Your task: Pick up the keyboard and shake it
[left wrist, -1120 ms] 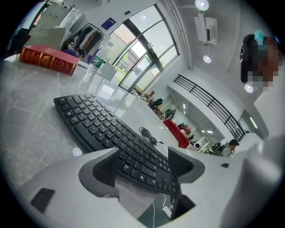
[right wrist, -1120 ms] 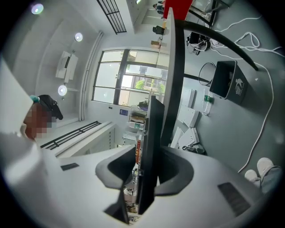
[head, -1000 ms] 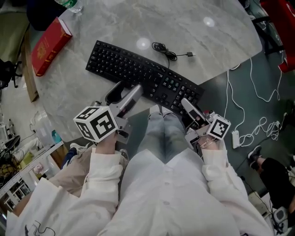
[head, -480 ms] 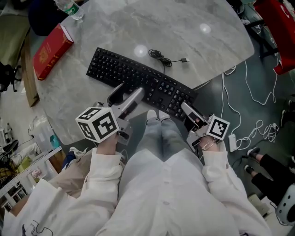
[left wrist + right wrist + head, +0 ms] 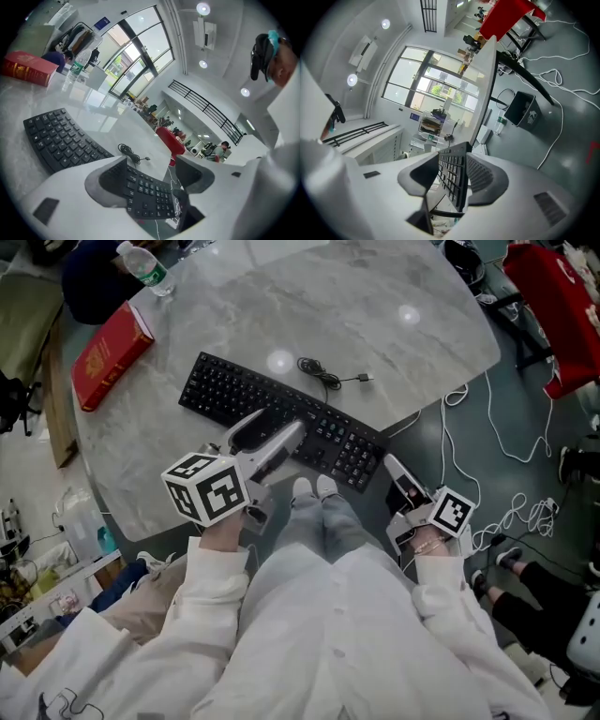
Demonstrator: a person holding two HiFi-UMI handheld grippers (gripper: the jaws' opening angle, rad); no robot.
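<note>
Looked like a large open-plan office or lab hall. Held a marble-topped desk [image 5: 309, 296] carrying a black computer keyboard [image 5: 225, 390], a red hardback book [image 5: 111, 354] and a water bottle [image 5: 145, 268]. Had white cables [image 5: 514, 514] trailing over a grey floor [image 5: 469, 442]. Rose to a high ceiling with round recessed lights [image 5: 203, 8], a wall-mounted air conditioner [image 5: 208, 33], tall glazed windows [image 5: 136, 51] and a railed upper gallery [image 5: 206, 105]. Included a person [image 5: 219, 150] at distant workstations.
</note>
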